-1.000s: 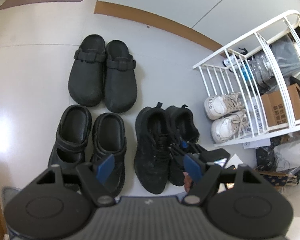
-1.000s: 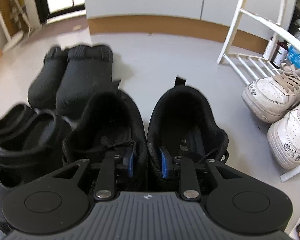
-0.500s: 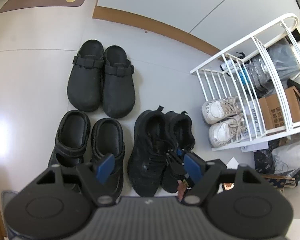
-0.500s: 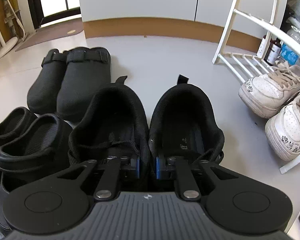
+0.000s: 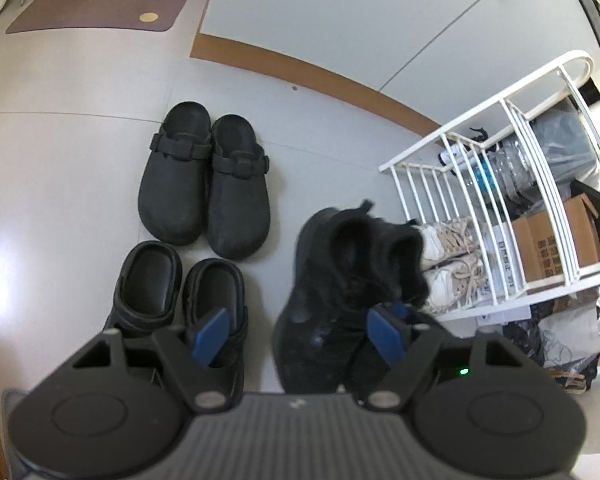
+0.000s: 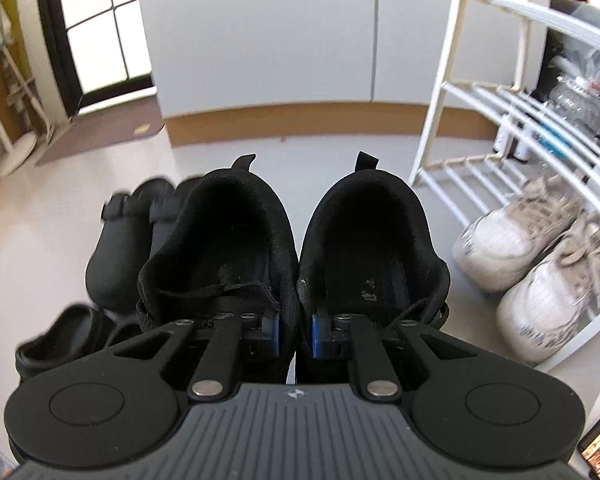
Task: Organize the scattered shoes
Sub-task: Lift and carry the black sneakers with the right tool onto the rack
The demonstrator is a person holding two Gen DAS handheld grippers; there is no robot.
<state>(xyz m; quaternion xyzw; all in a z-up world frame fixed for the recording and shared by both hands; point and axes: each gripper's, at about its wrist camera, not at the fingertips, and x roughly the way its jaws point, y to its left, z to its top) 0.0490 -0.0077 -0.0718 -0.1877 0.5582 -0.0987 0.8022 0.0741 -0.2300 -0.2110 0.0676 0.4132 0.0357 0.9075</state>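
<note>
A pair of black lace-up sneakers point(image 6: 228, 240) hangs off the floor, heels away from me. My right gripper point(image 6: 294, 334) is shut on their two inner collar walls, which are pinched together between the blue pads. In the left wrist view the same sneakers point(image 5: 340, 280) appear raised and blurred, in front of the white rack. My left gripper point(image 5: 297, 333) is open and holds nothing, hovering above the black sandals point(image 5: 180, 292) and the sneakers.
Black clogs point(image 5: 204, 188) stand paired beyond the sandals. A white wire shoe rack point(image 5: 480, 152) at the right holds white sneakers point(image 5: 452, 264) on its lowest shelf, with bottles and a cardboard box point(image 5: 552, 240) behind. A brown mat point(image 5: 100, 4) lies far left.
My right gripper's jaws closed on the sneakers' inner collars, then rose with the pair. The sneakers left the floor and now show higher, nearer the rack. My left gripper stayed open.
</note>
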